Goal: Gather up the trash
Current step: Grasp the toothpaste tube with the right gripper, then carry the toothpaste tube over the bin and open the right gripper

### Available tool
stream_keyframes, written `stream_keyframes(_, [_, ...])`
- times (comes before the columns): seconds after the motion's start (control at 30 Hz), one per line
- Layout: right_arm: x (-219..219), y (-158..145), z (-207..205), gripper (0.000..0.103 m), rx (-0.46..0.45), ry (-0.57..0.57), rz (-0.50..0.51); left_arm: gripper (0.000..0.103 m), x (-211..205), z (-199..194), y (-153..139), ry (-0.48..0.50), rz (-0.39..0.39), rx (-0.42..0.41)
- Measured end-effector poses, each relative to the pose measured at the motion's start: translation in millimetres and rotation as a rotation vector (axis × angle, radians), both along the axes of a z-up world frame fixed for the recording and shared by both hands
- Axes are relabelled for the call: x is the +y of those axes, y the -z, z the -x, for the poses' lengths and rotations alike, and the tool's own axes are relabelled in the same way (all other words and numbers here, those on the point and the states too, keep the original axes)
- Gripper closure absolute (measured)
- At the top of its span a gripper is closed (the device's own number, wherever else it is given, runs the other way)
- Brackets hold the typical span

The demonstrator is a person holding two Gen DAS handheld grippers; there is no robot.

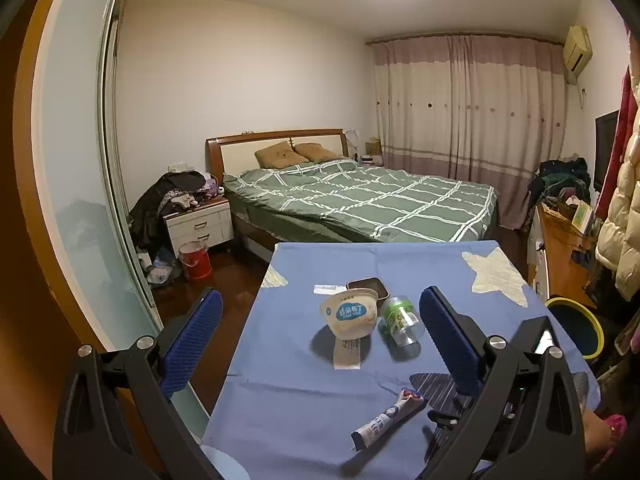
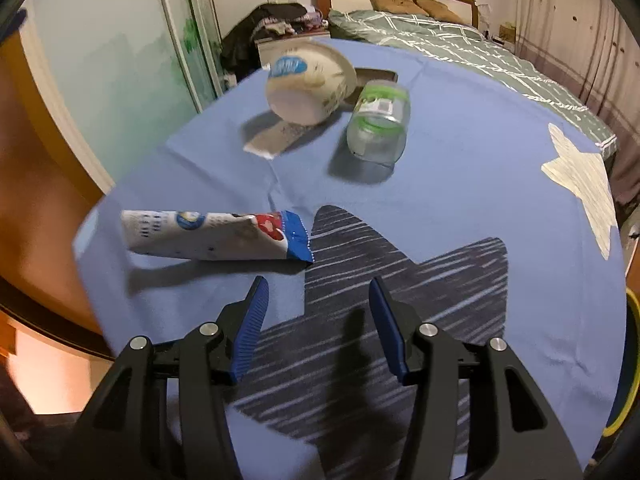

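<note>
table: blue cloth (image 1: 304, 408) w/ star patches, trash spread on it
trash: paper tub (image 1: 349, 313) tipped on a paper slip, clear plastic bottle (image 1: 401, 320) on its side just beside, dark tray (image 1: 368, 286) behind, crinkly wrapper (image 2: 216, 235) near your edge
L gripper (image 1: 320, 340): your jaws wide apart, empty
R gripper (image 2: 314, 328): half apart, empty, above striped star, wrapper just ahead-left
around: yellow-rim bin (image 1: 576, 330) right of table, partly cut off
blur: tub print unreadable

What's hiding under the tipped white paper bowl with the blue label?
A flat strip of white paper sticks out from under the tipped white paper bowl with the blue label. How far the strip reaches underneath is covered by the bowl.
</note>
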State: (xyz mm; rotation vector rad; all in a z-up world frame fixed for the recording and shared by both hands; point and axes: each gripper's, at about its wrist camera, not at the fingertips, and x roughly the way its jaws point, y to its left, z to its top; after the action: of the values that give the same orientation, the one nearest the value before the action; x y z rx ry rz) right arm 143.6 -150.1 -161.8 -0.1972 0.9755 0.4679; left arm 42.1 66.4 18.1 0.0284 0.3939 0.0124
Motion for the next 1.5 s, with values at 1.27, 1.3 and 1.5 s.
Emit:
stream_keyframes(1.27, [93.3, 4.6, -40.9, 0.093, 0.062, -0.001, -0.081, 0.006, 22.1, -3.7, 18.7, -0.045, 0.05, -0.003])
stream_keyframes(1.3, [90.1, 3.9, -41.1, 0.093, 0.058, 0.0, -0.088, 0.006, 21.8, -4.1, 19.5, -0.043, 0.049, -0.003])
stream_keyframes(1.5, [57.5, -9.0, -40.3, 0.093, 0.006, 0.059, -0.136, 0.006, 16.2, -8.1, 24.4, -0.028, 0.044, 0.008])
